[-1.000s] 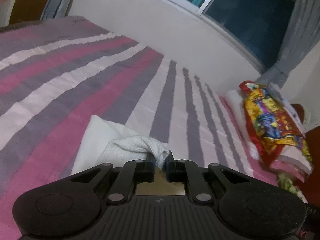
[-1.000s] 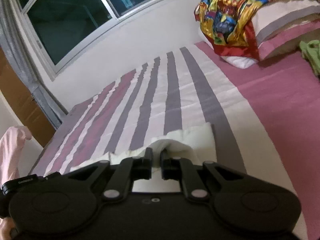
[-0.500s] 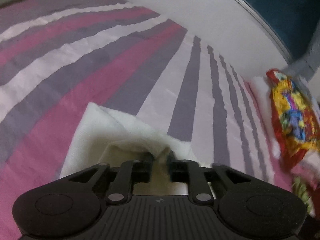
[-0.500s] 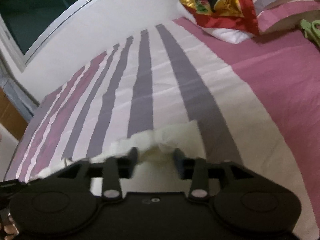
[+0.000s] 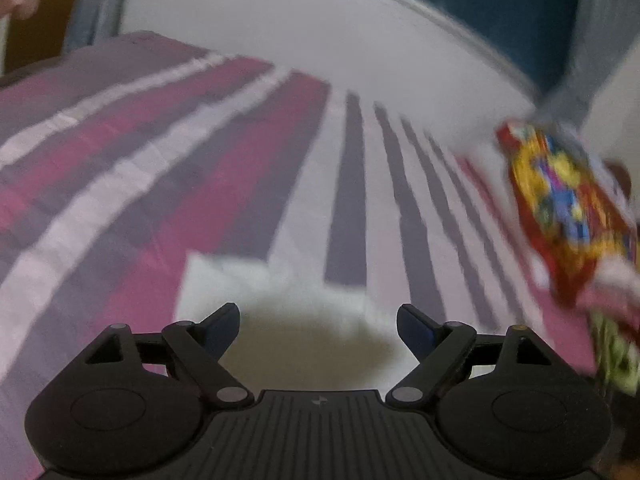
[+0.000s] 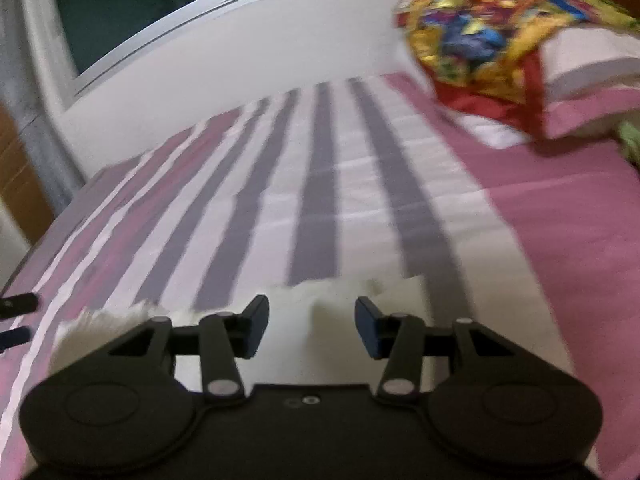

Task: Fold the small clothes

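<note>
Both the left gripper [image 5: 319,320] and right gripper [image 6: 312,322] hover low, fingers spread wide, over the blurred white cloth [image 5: 248,284] on the striped bedspread [image 5: 160,184].

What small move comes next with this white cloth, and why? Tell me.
Probably lift both grippers clear. The left gripper and right gripper are open above the white cloth, which lies on the striped bedsheet, apparently released.

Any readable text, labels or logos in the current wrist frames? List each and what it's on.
No readable text in either view.
Left hand-held gripper: a small pale mark on its body, a symbol rather than letters.
Right hand-held gripper: only small round marks on its body, no lettering.
Colourful printed cloth by the pillows: pattern only, too blurred to show any words.
White cloth and striped bedsheet: no print.
</note>
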The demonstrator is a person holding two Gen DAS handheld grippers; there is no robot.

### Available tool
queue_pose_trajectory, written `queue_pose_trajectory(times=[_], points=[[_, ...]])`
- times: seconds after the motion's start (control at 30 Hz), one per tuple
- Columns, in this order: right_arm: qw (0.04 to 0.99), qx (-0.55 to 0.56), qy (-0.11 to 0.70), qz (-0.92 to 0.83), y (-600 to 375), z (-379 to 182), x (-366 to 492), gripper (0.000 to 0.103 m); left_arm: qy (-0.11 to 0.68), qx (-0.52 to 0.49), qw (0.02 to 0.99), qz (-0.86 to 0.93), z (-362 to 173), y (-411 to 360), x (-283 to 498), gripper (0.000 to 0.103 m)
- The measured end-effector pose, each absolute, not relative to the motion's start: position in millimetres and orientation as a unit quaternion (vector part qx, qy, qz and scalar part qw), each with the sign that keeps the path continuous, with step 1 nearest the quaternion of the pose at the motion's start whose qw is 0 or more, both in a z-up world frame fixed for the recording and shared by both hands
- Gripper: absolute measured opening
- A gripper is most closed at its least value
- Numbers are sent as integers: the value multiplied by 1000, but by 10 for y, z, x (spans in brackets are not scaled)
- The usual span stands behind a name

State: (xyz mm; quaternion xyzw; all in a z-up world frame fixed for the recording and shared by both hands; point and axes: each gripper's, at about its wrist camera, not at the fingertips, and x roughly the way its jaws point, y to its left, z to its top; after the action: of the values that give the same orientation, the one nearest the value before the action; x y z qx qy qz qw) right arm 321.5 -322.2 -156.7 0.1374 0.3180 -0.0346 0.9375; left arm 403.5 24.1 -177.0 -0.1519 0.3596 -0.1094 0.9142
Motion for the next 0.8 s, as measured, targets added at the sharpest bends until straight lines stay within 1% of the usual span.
queue_pose_trajectory(times=[0.17,0.2,0.27,0.33,0.4,0.47,0.53,0.6,0.8], points=[[930,123,344,-48,-3174,-1710,3300,48,400,-130,902,-95,-2069,206,4169,84],[926,118,354,-62,-3215,-1759,3336,49,401,-144,901,-86,-2096,254,4178,84],[912,115,386,-85,-3320,-1897,3372,46,399,-173,897,-75,-2047,340,4156,84],[914,121,378,-84,-3349,-1863,3304,47,388,-176,902,-76,-1951,334,4070,84],[924,102,361,-75,-3247,-1770,3197,49,380,-175,904,-90,-1921,299,3972,85],[933,89,343,-58,-3131,-1712,3077,50,390,-166,902,-88,-1984,264,3949,85],[930,69,359,-48,-3055,-1769,3081,50,404,-155,899,-73,-2106,268,3916,84],[918,42,388,-63,-3026,-1897,3118,50,397,-146,903,-72,-2073,265,3806,84],[931,65,358,-42,-3029,-1696,2727,51,396,-149,900,-104,-1911,253,3218,85]])
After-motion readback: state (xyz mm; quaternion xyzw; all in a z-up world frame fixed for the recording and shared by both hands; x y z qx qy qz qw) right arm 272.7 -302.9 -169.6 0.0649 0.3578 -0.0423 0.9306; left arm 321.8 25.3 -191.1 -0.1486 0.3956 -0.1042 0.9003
